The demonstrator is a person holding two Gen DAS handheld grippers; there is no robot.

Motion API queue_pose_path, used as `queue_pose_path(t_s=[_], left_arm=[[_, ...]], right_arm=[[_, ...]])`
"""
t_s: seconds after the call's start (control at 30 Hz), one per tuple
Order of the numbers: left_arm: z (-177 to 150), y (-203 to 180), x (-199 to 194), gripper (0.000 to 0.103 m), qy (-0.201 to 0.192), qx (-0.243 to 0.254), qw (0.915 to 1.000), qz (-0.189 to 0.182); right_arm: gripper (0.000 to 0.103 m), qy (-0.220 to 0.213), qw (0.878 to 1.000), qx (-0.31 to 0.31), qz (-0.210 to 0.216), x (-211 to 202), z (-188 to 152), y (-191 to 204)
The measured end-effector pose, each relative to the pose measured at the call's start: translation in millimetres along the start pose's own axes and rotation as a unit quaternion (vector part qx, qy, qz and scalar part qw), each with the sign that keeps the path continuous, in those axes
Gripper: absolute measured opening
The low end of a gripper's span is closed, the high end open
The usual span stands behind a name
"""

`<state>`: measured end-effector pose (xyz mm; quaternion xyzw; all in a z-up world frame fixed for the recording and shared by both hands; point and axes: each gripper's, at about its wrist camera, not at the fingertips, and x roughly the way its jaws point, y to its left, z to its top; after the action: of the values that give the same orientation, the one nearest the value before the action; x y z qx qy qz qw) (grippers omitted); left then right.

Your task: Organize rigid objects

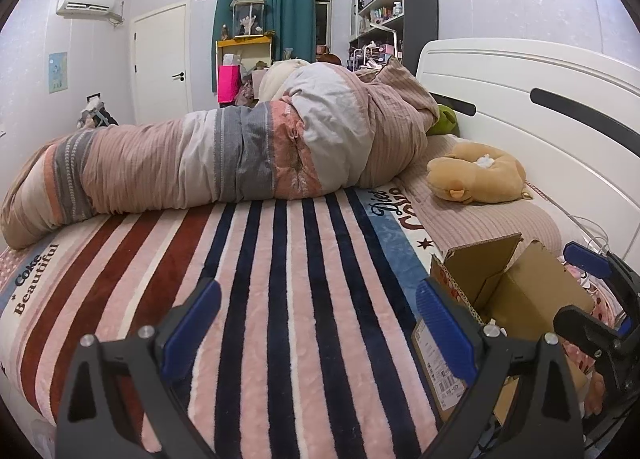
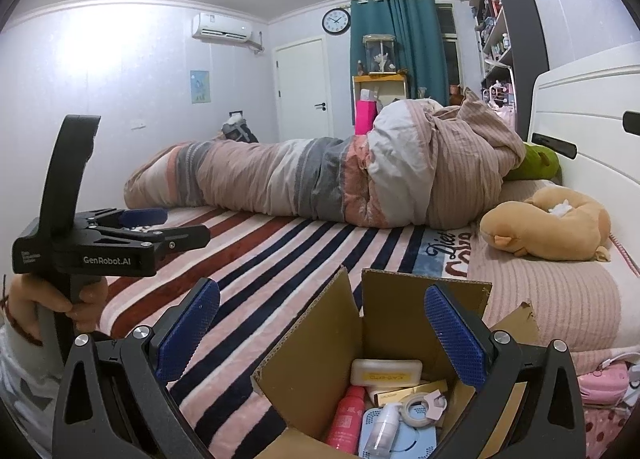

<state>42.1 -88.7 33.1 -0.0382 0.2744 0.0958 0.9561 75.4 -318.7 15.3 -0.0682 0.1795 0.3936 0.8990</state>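
Your left gripper (image 1: 318, 323) hovers over the striped blanket (image 1: 256, 279) on the bed, its jaws spread wide with nothing between them; in the right wrist view you see the same left gripper (image 2: 176, 225) from the side, out toward the bed's left edge, held in your left hand (image 2: 60, 305). Across the far side of the bed lies a rolled quilt (image 2: 320, 179). Your right gripper (image 2: 322, 333) hangs directly above the open cardboard box (image 2: 316, 343), jaws wide apart and holding nothing. The box sits on the blanket near the pillow (image 2: 552, 299) at the bed's right end and contains a pink bottle (image 2: 346, 417), a white pump bottle (image 2: 382, 429), a cream case (image 2: 386, 371), a gold box (image 2: 412, 389) and a tape roll (image 2: 416, 407). A tan plush toy (image 2: 548, 223) rests on the pillow beside the white headboard (image 2: 592, 139).
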Motion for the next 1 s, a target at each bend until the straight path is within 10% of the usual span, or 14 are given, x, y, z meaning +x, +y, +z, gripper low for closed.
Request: queue_pose_path(t_s=[1.0], left_arm=[[-1.9,2.1,1.3,0.097,0.003,-0.002,0.9999,0.009]], right_arm=[[0.103,0.014,1.000,0.000,-0.003,2.4,-4.9,-6.7]])
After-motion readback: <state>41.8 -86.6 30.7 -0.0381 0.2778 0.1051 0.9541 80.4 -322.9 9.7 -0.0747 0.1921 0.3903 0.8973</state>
